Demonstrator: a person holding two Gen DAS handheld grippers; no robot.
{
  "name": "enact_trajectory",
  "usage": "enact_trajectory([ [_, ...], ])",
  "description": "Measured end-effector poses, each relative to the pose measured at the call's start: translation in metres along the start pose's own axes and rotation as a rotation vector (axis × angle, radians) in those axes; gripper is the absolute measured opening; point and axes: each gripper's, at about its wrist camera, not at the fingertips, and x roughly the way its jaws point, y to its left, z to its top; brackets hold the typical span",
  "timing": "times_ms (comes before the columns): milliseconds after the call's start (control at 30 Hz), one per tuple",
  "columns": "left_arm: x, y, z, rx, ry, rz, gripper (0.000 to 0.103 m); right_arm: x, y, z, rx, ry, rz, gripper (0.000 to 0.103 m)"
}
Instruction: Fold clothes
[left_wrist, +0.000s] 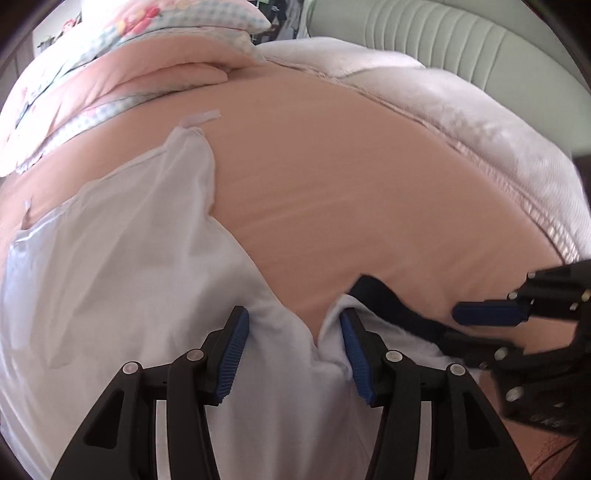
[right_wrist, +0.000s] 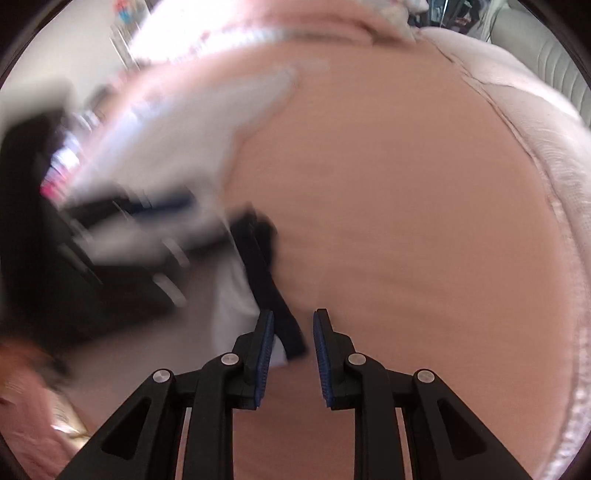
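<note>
Left wrist view, nearest first: the left tool (left_wrist: 293, 349) stands wide apart, its blue pads straddling a rumpled edge of the white garment (left_wrist: 122, 236) without pinching it. That cloth spreads away to the left and forward over the peach bed sheet (left_wrist: 351, 177), its long axis running up-left toward the pillows (left_wrist: 140, 44). A dark strap or trim (left_wrist: 388, 299) lies at the garment's right edge, between the two tools. The right tool (left_wrist: 484, 314) comes in from the right, near that trim. In the blurred right wrist view the right tool (right_wrist: 293, 358) is partly apart, holding nothing, with the dark trim (right_wrist: 273, 280) just ahead and slightly left. By my reading, the left tool is nearer the cloth.
</note>
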Motion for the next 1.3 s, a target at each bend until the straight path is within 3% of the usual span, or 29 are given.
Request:
enact_trajectory([
  [133,-0.031,0.001,-0.014,-0.003,-0.054,-0.041,0.049,-0.024,-0.025,-0.009,0.129,-0.071,-0.172,0.027],
  [233,-0.05,-0.004,-0.039,0.008,-0.051,-0.109,0.049,-0.042,-0.035,-0.023,0.271,-0.105,0.004,0.027],
  [333,-0.052,-0.018,-0.062,0.056,-0.015,-0.105,0.049,-0.034,-0.019,-0.04,0.381,-0.055,0.309,0.027],
  [367,-0.05,-0.021,-0.07,0.073,-0.001,-0.085,0.049,-0.025,-0.011,-0.041,0.385,-0.019,0.316,0.027],
  [433,-0.052,-0.03,-0.082,0.107,-0.01,-0.04,0.049,-0.01,0.005,-0.038,0.359,0.023,0.276,0.027],
  [533,-0.059,-0.038,-0.095,0.13,-0.019,-0.014,0.049,0.0,0.018,-0.025,0.288,0.003,0.177,0.027],
  [700,-0.077,-0.01,-0.099,-0.024,-0.049,-0.091,0.049,0.016,0.003,-0.013,0.408,-0.041,0.276,0.026],
  [733,-0.079,-0.002,-0.097,-0.07,-0.053,-0.104,0.049,0.012,0.007,-0.013,0.403,-0.067,0.276,0.01],
  [767,-0.08,0.007,-0.095,-0.121,-0.055,-0.116,0.049,0.007,0.011,-0.012,0.395,-0.095,0.273,0.003],
  [1000,-0.093,0.054,-0.097,-0.226,-0.066,-0.094,0.049,-0.028,0.038,-0.01,0.337,-0.293,0.25,0.001],
  [1067,-0.091,0.061,-0.101,-0.242,-0.046,-0.091,0.049,-0.028,0.039,-0.017,0.349,-0.265,0.17,0.001],
  [1233,-0.082,0.069,-0.114,-0.249,0.013,-0.08,0.049,-0.004,0.025,-0.049,0.457,-0.056,-0.005,0.001],
  [1300,-0.082,0.073,-0.118,-0.255,0.023,-0.081,0.049,-0.012,0.026,-0.05,0.482,-0.096,0.002,0.001],
])
